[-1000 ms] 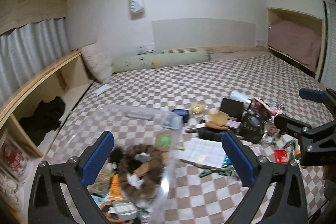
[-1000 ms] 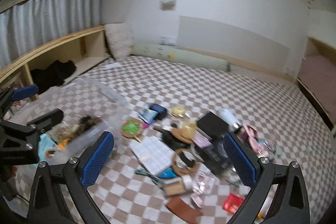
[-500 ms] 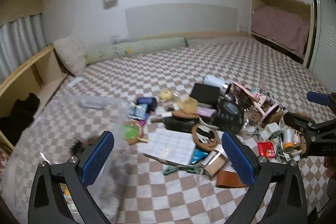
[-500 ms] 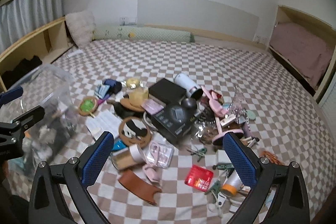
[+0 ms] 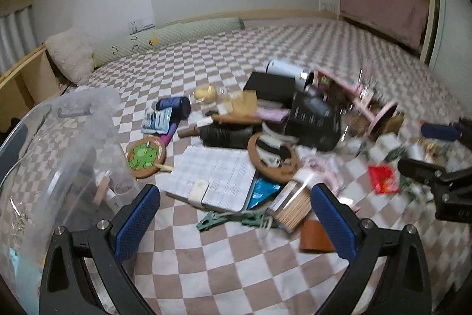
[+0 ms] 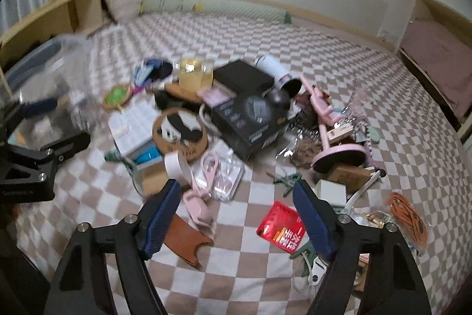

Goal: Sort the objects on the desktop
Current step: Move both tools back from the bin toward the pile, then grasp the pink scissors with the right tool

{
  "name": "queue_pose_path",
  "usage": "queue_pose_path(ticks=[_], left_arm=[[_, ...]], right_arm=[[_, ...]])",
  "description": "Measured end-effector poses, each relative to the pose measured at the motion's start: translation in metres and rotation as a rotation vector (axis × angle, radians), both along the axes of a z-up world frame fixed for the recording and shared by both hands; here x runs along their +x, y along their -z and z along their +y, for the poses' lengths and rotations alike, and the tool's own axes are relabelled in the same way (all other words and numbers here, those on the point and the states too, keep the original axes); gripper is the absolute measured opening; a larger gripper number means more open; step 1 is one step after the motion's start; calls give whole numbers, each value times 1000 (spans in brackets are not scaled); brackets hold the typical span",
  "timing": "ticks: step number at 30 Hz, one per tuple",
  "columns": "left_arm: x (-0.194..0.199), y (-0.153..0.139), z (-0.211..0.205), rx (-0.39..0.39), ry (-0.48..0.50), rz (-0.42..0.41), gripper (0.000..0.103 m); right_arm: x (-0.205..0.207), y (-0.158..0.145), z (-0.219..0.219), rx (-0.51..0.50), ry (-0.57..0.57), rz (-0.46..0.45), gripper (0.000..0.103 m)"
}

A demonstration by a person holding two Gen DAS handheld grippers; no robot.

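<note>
The brown-and-white checkered bed cover point(image 6: 265, 279) filled most of what I saw, with the clutter heaped across its middle. At the left edge stood the big clear plastic storage bin point(image 5: 67, 155), a few items already showing through its wall. Next in size was the black printed cardboard box point(image 6: 250, 120) in the centre of the pile, and beside it lay the white grid-printed notepad point(image 5: 215, 176), flat on the cover. A pink round-based desk lamp point(image 6: 339, 155) lay tipped over to the right of the box. A round cork ring with a black-and-white picture point(image 6: 180, 132) rested against the notepad's edge, and a smaller round cork coaster with a green frog point(image 5: 146, 157) sat just beside the bin. Near my right side lay a shiny red foil packet point(image 6: 281, 226) and a flat brown leather piece point(image 6: 185, 241), well apart from each other. My left hand-held gripper point(image 5: 236, 223) hung over the cover with its blue pads spread wide and nothing between them. My right hand-held gripper point(image 6: 236, 214) had just been closing, yet its pads stood apart over bare checks, pinching nothing. The far right of the pile was too blurred for me to name more.
</note>
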State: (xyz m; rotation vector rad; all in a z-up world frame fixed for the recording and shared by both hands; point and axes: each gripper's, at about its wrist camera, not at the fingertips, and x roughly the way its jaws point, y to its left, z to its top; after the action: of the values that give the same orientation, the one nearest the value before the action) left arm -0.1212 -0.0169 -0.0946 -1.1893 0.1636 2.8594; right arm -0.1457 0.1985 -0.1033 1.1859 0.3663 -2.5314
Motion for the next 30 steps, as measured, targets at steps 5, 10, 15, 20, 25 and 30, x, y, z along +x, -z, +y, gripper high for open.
queue_pose_path(ticks=[5, 10, 15, 20, 25, 30], left_arm=[[-8, 18, -8, 52, -2, -32, 102], [-15, 44, -7, 61, -5, -88, 101], [-23, 54, 9, 39, 39, -104, 101], [-31, 67, 17, 21, 67, -122, 101], [-35, 79, 22, 7, 97, -150, 101], [-36, 83, 24, 24, 115, -163, 101]], right_arm=[[-4, 35, -15, 38, -68, -68, 69], [-8, 66, -26, 92, -100, -118, 69], [-14, 87, -31, 142, -124, -139, 69], [-23, 97, -38, 152, -146, -160, 57], [-28, 110, -50, 180, -184, -190, 45], [-36, 118, -49, 168, -150, -266, 22]])
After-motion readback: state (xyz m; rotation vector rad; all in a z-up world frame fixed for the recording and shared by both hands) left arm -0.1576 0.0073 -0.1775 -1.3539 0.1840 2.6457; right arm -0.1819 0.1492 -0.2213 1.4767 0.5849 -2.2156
